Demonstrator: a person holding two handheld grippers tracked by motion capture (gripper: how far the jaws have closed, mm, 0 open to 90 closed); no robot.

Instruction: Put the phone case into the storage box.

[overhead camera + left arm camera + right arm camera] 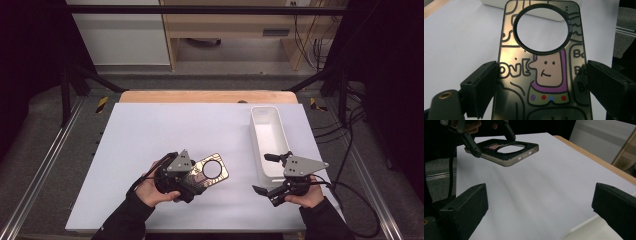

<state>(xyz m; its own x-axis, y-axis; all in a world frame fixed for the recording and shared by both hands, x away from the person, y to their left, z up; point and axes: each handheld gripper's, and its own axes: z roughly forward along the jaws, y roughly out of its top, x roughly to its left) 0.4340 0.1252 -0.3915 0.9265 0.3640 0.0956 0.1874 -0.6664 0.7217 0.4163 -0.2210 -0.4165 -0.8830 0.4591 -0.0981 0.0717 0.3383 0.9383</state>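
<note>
Both hands level: left gripper [197, 176] clamps phone case [212, 171], right gripper [265, 173] gapes

The high view looks from above the person's side, forward and down on the white-covered desk [150, 130], from some way off. The left gripper view sits very close behind the left tool [541, 82] and looks along its two black jaws at the dark, glossy phone case with a cartoon print and a round hole [541, 62]. The right gripper view sits low over the desk [554, 182], behind the right tool [541, 205], and faces across the desk; it shares that phone case [506, 151] with both other views.
</note>
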